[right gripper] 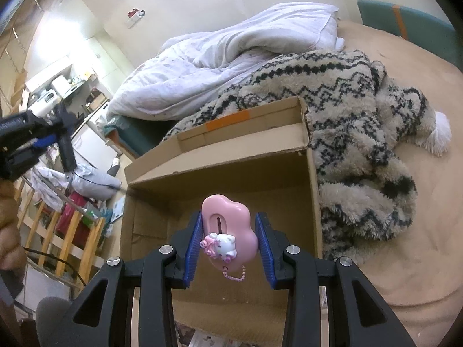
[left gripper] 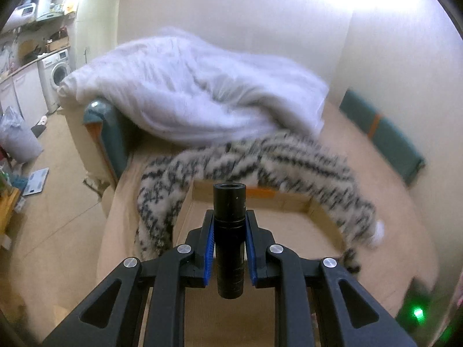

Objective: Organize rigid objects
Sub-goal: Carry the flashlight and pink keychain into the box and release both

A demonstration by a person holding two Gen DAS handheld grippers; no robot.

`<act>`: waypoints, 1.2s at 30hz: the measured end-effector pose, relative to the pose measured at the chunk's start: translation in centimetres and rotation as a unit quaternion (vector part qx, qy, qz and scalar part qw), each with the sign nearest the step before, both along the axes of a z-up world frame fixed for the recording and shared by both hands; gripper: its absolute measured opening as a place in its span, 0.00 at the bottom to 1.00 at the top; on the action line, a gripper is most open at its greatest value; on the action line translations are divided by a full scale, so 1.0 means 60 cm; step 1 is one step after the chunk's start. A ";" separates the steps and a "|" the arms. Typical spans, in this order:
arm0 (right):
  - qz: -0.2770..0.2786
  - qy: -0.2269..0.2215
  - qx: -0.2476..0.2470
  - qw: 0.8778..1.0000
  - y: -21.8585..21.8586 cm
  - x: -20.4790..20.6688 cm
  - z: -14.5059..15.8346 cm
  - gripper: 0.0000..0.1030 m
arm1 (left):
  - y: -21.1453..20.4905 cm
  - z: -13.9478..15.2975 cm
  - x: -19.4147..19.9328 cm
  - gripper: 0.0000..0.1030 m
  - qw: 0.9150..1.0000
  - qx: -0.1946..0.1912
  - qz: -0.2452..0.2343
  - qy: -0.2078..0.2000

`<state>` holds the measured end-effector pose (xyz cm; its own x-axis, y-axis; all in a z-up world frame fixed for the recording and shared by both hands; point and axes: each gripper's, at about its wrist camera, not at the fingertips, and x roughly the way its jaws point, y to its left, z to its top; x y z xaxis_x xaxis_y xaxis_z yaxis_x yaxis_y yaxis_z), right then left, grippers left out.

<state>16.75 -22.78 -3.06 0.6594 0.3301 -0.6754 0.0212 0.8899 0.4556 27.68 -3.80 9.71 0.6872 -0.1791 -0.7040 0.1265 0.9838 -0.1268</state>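
Step in hand: carrying items to the box (right gripper: 220, 156) on the bed. Right gripper (right gripper: 228, 231), clamped on a pink toy (right gripper: 228, 225), hangs over the box's open top; left gripper (left gripper: 230, 243), clamped on a black tube (left gripper: 230, 231), hangs near the box's edge. Next, likely: lower each into the box, then part the fingers.

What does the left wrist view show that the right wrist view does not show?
Only the left wrist view: the left gripper seen from behind, shut on a black cylinder, and a washing machine.

Only the right wrist view: the right gripper shut on a pink toy, and the cardboard box's floor.

Both: the cardboard box, the patterned blanket and the white duvet on the bed.
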 end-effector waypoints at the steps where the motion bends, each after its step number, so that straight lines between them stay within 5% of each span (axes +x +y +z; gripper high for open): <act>1: 0.000 0.004 -0.001 1.000 0.001 0.004 -0.002 0.38 | -0.004 -0.019 0.006 0.17 1.000 0.007 -0.003 0.018; 6: 0.020 0.054 0.001 0.998 0.014 0.022 -0.036 0.38 | -0.031 -0.139 0.018 0.17 0.990 0.056 -0.032 0.124; 12: 0.045 0.120 -0.024 0.991 0.037 0.032 -0.081 0.38 | -0.054 -0.248 0.004 0.17 0.973 0.110 -0.053 0.196; 20: 0.044 0.142 -0.028 0.989 0.041 0.029 -0.101 0.38 | -0.060 -0.315 -0.003 0.17 0.961 0.151 -0.057 0.223; 31: 0.027 0.114 -0.003 0.993 0.026 0.027 -0.077 0.43 | -0.066 -0.322 -0.013 0.18 0.965 0.159 -0.046 0.205; 33: 0.024 0.107 0.006 0.994 0.024 0.025 -0.071 0.62 | -0.072 -0.314 -0.020 0.28 0.965 0.165 -0.051 0.196; 36: 0.020 0.098 0.003 0.995 0.021 0.024 -0.062 0.67 | -0.077 -0.300 -0.025 0.59 0.967 0.169 -0.051 0.183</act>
